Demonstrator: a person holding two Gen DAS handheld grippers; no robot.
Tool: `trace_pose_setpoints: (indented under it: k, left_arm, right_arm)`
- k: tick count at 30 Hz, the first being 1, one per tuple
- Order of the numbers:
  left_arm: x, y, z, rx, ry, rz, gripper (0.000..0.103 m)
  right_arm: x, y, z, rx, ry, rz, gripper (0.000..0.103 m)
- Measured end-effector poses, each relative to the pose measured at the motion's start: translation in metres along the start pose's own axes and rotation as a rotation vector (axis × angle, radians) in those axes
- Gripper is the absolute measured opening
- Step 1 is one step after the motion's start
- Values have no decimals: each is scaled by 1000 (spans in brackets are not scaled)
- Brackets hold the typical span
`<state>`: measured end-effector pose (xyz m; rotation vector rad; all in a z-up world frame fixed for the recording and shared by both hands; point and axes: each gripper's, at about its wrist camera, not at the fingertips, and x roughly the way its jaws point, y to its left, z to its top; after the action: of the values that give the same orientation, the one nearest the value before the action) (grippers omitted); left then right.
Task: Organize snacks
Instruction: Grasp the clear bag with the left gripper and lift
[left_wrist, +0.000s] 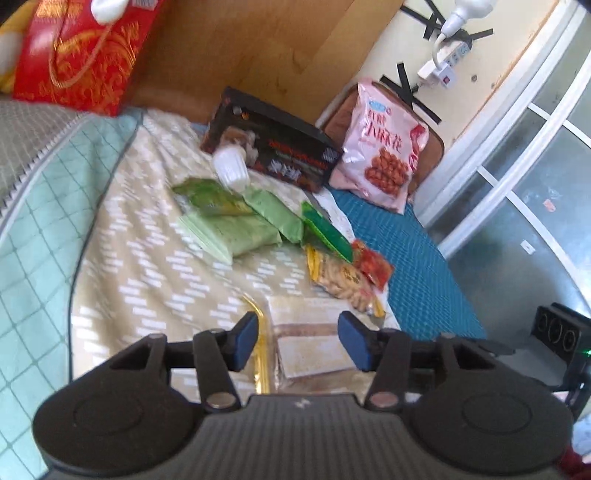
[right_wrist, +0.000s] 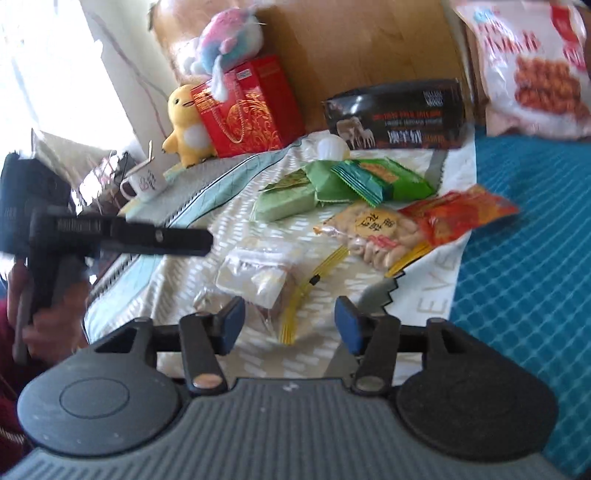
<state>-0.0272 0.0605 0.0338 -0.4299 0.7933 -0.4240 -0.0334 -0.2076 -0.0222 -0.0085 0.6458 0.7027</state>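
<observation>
Snacks lie on a beige patterned cloth (left_wrist: 147, 280). My left gripper (left_wrist: 301, 341) is open over a clear packet with a yellow strip (left_wrist: 314, 339), which lies between the fingers, not gripped. Beyond it lie a peanut bag (left_wrist: 343, 280), a red packet (left_wrist: 373, 266), green packets (left_wrist: 236, 225), a white cup (left_wrist: 231, 166), a black box (left_wrist: 273, 144) and a pink bag (left_wrist: 384, 147). My right gripper (right_wrist: 290, 325) is open and empty, just short of the clear packet (right_wrist: 258, 277). The peanut bag (right_wrist: 373, 232), green packets (right_wrist: 332, 184) and black box (right_wrist: 399, 118) lie ahead.
A red gift box (right_wrist: 247, 107) with plush toys (right_wrist: 184, 122) stands at the back left beside a mug (right_wrist: 146, 182). A blue mat (right_wrist: 524, 229) lies right of the cloth. A wooden headboard (left_wrist: 258, 48) is behind. The left gripper's body (right_wrist: 110, 236) shows at the left.
</observation>
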Motion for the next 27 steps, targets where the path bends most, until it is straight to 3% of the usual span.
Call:
trace_pose_setpoints:
  k: [4, 6, 9, 13, 20, 27]
  left_arm:
    - [25, -1, -7, 6, 103, 14, 49]
    - [28, -2, -12, 33, 100, 19, 49]
    - [29, -1, -10, 21, 110, -2, 41]
    - [21, -12, 11, 76, 68, 13, 40]
    - [28, -36, 98, 186, -76, 6, 39]
    - [106, -21, 215, 160, -173, 82, 41]
  right_arm:
    - [25, 13, 3, -130, 66, 0, 59]
    - [43, 19, 3, -194, 100, -21, 59]
    - [56, 30, 5, -280, 93, -43, 55]
    - [56, 34, 22, -306, 59, -58, 49]
    - [50, 11, 93, -337, -105, -116, 49]
    - [112, -68, 208, -210, -131, -144, 49]
